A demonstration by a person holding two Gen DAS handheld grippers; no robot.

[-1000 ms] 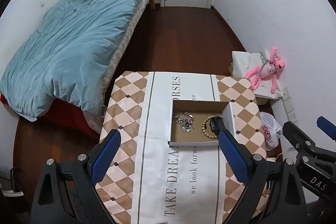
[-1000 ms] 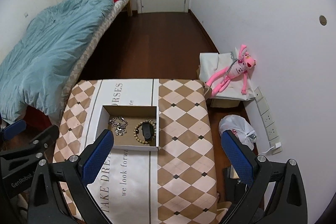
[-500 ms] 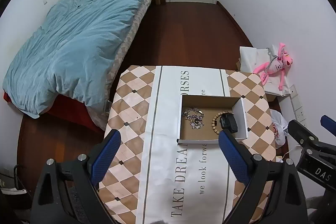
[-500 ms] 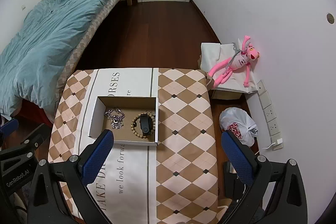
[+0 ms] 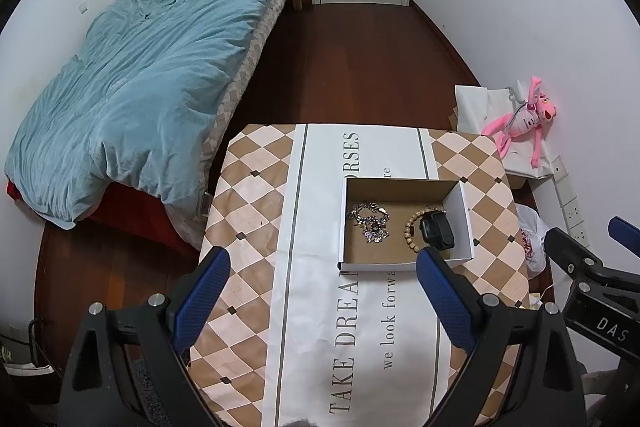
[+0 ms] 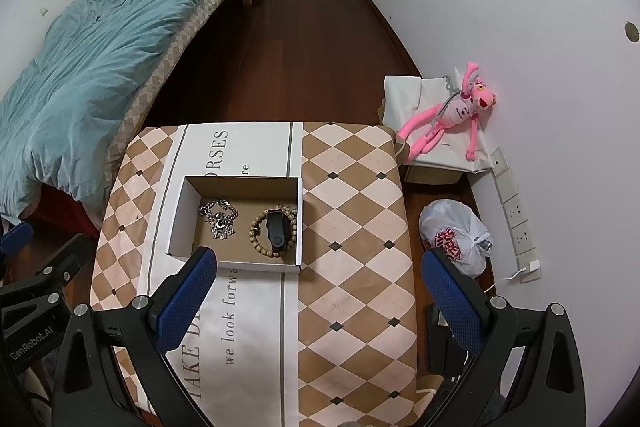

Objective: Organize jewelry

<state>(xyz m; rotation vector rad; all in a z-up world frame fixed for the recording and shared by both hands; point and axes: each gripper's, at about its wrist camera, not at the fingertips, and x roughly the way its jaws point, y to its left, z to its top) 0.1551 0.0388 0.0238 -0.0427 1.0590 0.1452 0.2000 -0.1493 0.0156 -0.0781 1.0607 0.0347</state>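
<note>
Right wrist view: "GenRobot.AI" marks the left claw (image 6: pixel 24 255); both claws gape, tablecloth (image 6: pixel 352 211) reads "TAKE".

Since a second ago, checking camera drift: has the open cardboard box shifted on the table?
No. The open cardboard box covers the same printed letters on the checked tablecloth, so the camera moved.

Matt cardboard box (image 6: pixel 178 217) holds a shiny metal chain (image 6: pixel 219 219) and wooden-looking bead bracelet (image 6: pixel 258 233) on patterned cloth (image 6: pixel 352 227).

Left tool (image 5: pixel 320 291), right tool (image 6: pixel 320 287), black frames, blue textured pads, silver screws
</note>
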